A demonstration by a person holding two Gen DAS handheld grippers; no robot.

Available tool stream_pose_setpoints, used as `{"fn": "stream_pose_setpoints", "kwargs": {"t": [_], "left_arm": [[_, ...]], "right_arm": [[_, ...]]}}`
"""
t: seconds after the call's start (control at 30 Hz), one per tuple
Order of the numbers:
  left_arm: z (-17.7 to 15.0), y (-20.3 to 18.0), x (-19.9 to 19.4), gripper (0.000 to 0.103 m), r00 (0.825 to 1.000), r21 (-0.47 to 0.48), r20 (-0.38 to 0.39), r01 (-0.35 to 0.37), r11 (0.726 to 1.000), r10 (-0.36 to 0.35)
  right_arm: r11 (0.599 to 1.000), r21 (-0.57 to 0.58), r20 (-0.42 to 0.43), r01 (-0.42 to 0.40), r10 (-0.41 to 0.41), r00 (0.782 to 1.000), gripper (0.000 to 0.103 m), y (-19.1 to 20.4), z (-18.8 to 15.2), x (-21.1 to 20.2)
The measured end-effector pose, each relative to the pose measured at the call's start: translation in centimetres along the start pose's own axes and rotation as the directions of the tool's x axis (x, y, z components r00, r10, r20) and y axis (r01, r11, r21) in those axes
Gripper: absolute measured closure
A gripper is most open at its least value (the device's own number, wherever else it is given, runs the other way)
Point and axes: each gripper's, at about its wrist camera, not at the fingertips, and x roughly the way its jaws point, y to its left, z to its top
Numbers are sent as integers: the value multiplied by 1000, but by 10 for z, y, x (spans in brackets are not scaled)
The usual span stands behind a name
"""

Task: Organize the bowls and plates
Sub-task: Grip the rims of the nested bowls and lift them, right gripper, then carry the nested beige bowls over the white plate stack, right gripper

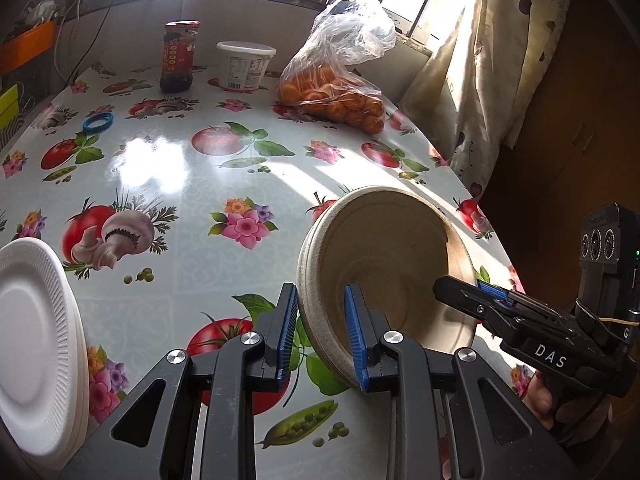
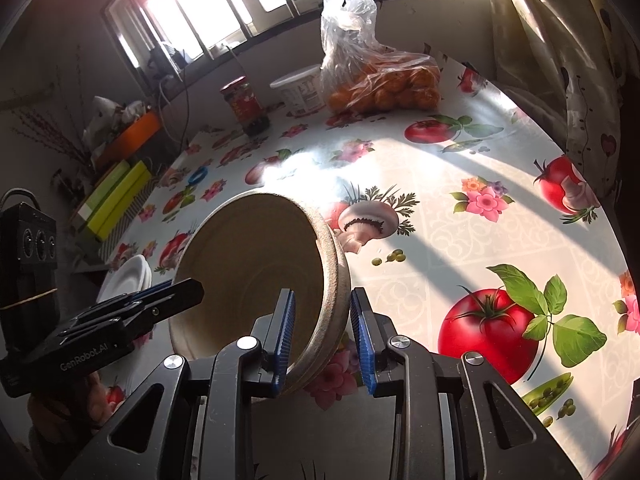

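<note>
A beige paper bowl (image 1: 392, 248) with a thick speckled rim is tipped on its side just above the fruit-print table (image 1: 168, 168), its opening facing me. My left gripper (image 1: 320, 290) is shut on the bowl's left rim, one blue pad inside and one outside. From the right, my right gripper (image 1: 460, 292) clamps the opposite rim. In the right wrist view the bowl (image 2: 248, 248) sits between the right gripper's (image 2: 323, 292) pads, and the left gripper (image 2: 188, 290) reaches in from the left. A stack of white foam plates (image 1: 36, 340) lies at the left near edge.
At the far side stand a bag of oranges (image 1: 332, 96), a white tub (image 1: 245, 66) and a dark jar (image 1: 178, 56). A blue ring (image 1: 98, 122) lies far left. The table's right edge runs beside a curtain (image 1: 492, 60). A hand (image 1: 560, 404) holds the right gripper.
</note>
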Motion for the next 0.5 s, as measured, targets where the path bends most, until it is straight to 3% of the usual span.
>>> {"fn": "stream_pose_setpoints", "kwargs": {"t": [0.5], "left_arm": [[1, 15, -24, 78, 999, -27, 39, -27, 999, 28]], "right_arm": [[999, -34, -4, -24, 24, 1000, 75, 26, 5, 1]]}}
